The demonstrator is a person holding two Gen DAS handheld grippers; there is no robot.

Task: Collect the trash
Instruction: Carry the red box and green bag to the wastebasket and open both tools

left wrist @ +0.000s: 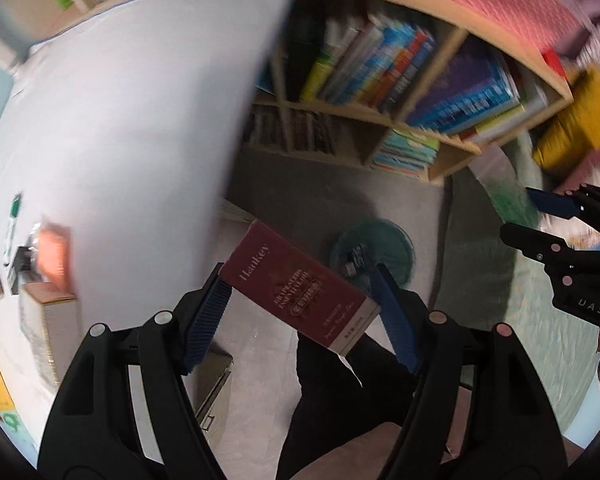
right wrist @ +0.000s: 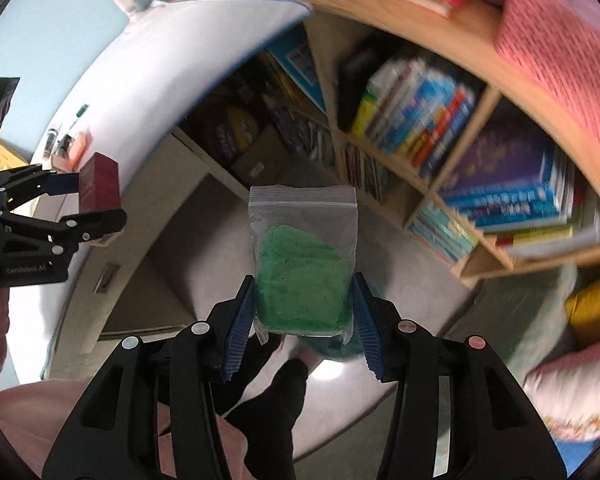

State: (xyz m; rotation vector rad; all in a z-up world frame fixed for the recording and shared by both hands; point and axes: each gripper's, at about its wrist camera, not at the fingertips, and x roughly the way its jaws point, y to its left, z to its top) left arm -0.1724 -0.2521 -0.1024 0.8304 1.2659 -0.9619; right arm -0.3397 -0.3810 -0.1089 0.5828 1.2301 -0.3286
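The left gripper (left wrist: 300,312) is clamping a dark red carton (left wrist: 296,292) between its blue pads, holding it in the air above the grey floor (left wrist: 300,208). White lettering on the carton's face is reading "Hankey"; the smaller lines below it are too blurred to make out. The carton's long axis is running diagonally across the jaws, its pale end sitting low by the right pad and its other end pointing up to the left.

The right gripper (right wrist: 302,312) is pinching a clear zip bag (right wrist: 303,256) of green material, which is standing upright with its sealed strip pointing away from the camera. In that view, "GenRobot.AI" is showing on the left gripper's black body.

Farther off, a white tabletop (left wrist: 112,120) is carrying markers (left wrist: 12,220), and beyond it a wooden bookshelf (right wrist: 420,184) is holding rows of blurred books.
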